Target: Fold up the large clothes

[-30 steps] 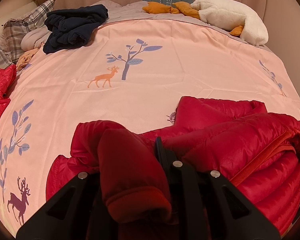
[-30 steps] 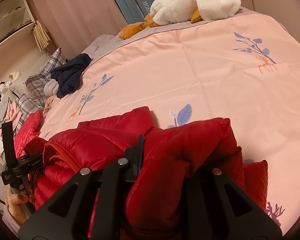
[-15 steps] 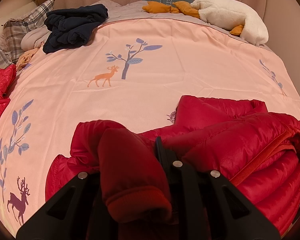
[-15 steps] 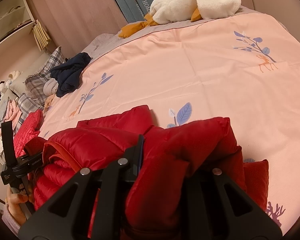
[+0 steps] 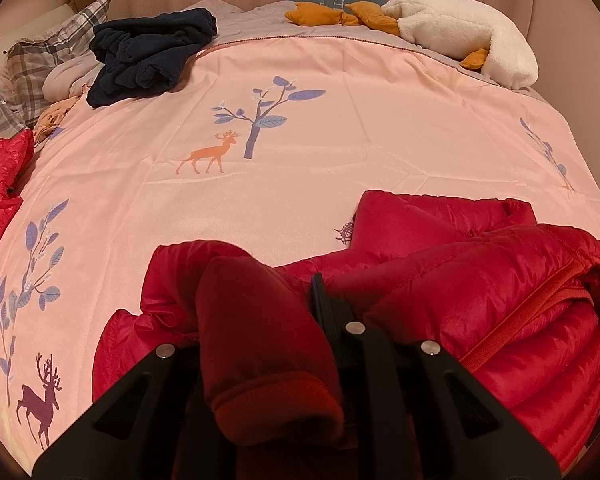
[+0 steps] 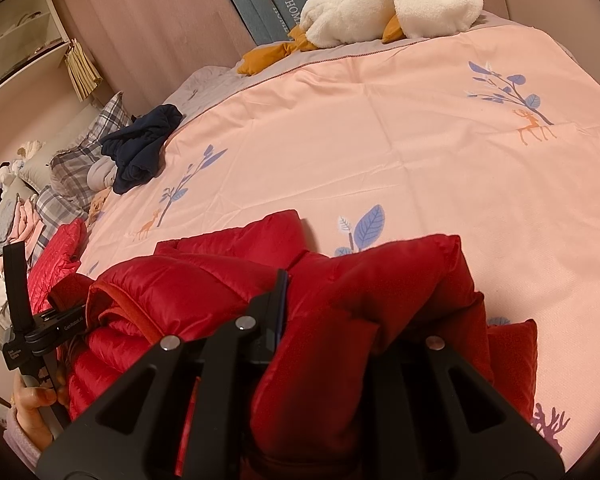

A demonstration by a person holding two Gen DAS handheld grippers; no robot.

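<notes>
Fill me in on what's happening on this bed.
A person is folding a red puffer jacket on the pink bedspread. The left hand-held gripper is clamped on one sleeve, the right hand-held gripper on another bunch of the jacket. Dark blue clothes wait near the pillows.

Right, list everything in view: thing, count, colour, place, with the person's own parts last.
red down jacket: one, red, near edge of bed, bunched
second red garment: one, red, left bed edge
navy garment: one, dark blue, far left, crumpled
bedspread: one, pink with deer and trees
plush goose: one, white and orange, far edge
plaid pillows: grey check, far left
left gripper: black, shut on jacket sleeve
right gripper: black, shut on jacket
hand: one, holding the left gripper's handle
</notes>
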